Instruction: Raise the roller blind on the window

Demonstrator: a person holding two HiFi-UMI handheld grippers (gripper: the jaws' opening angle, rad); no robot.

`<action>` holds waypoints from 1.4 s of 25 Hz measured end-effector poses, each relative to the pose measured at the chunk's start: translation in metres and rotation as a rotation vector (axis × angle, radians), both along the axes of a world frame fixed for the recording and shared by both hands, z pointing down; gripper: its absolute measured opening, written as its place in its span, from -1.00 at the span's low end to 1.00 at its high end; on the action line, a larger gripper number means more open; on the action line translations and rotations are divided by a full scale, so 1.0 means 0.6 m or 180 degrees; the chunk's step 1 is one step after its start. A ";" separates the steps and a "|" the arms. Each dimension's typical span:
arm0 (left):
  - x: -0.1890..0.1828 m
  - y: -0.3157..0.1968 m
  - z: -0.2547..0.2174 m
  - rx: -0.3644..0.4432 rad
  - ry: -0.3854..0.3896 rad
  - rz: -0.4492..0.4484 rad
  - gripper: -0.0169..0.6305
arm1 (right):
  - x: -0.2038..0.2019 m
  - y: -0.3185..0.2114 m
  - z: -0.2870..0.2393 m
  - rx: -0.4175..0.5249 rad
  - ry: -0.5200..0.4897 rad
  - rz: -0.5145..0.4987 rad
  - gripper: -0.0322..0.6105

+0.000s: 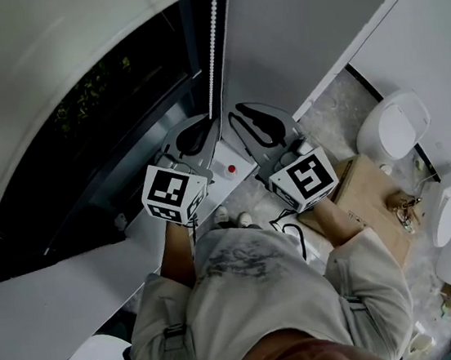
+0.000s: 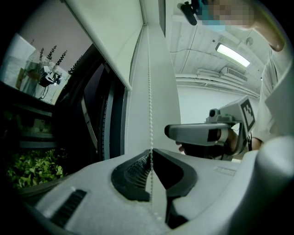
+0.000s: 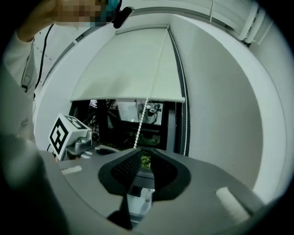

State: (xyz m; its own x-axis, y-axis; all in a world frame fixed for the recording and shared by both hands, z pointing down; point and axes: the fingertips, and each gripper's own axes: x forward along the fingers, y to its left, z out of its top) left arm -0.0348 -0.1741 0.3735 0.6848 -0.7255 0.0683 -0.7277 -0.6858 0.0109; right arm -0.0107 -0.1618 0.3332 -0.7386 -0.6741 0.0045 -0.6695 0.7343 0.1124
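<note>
The pale roller blind [image 3: 133, 69] covers the upper part of the dark window [image 1: 122, 147]; its bottom bar [image 3: 128, 99] hangs about halfway down. A white bead chain [image 1: 211, 45] runs down the window's right side. My left gripper [image 2: 151, 153] is shut on this bead chain [image 2: 149, 92], which passes straight between the pads. In the head view the left gripper [image 1: 204, 126] sits at the chain's lower end. My right gripper [image 1: 238, 114] is just to its right, beside the chain. The right gripper [image 3: 146, 153] stands open by a narrow gap with nothing in it; one chain strand [image 3: 142, 119] drops to its left fingertip.
A white sill [image 1: 233, 178] lies under the grippers, with a small red-dotted part [image 1: 231, 168] on it. A grey wall [image 1: 297, 34] borders the window on the right. White round fixtures [image 1: 392, 128] and a cardboard box [image 1: 368, 197] stand on the floor at the right. Plants [image 2: 32, 167] show outside.
</note>
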 end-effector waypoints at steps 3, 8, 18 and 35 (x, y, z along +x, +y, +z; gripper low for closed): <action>0.002 0.000 -0.001 0.0000 0.0005 0.0024 -0.88 | -0.011 0.001 -0.044 0.0122 -0.0015 -0.0100 -0.63; 0.006 0.001 -0.002 -0.0013 0.0002 0.0054 -0.88 | -0.029 -0.002 -0.111 0.0289 -0.0052 -0.0248 -0.58; 0.009 0.004 -0.002 -0.0007 0.0048 0.0107 -0.88 | -0.047 -0.024 -0.193 0.0517 -0.0108 -0.0339 -0.56; 0.037 0.005 0.033 -0.0126 0.0133 0.0176 -0.88 | -0.030 -0.023 -0.167 0.0546 -0.0145 -0.0225 -0.86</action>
State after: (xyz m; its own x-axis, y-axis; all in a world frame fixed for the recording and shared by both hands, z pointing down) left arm -0.0124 -0.1712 0.3936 0.7266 -0.6838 0.0668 -0.6870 -0.7234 0.0683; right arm -0.0289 -0.1753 0.2329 -0.7811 -0.6084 -0.1407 -0.6240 0.7524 0.2108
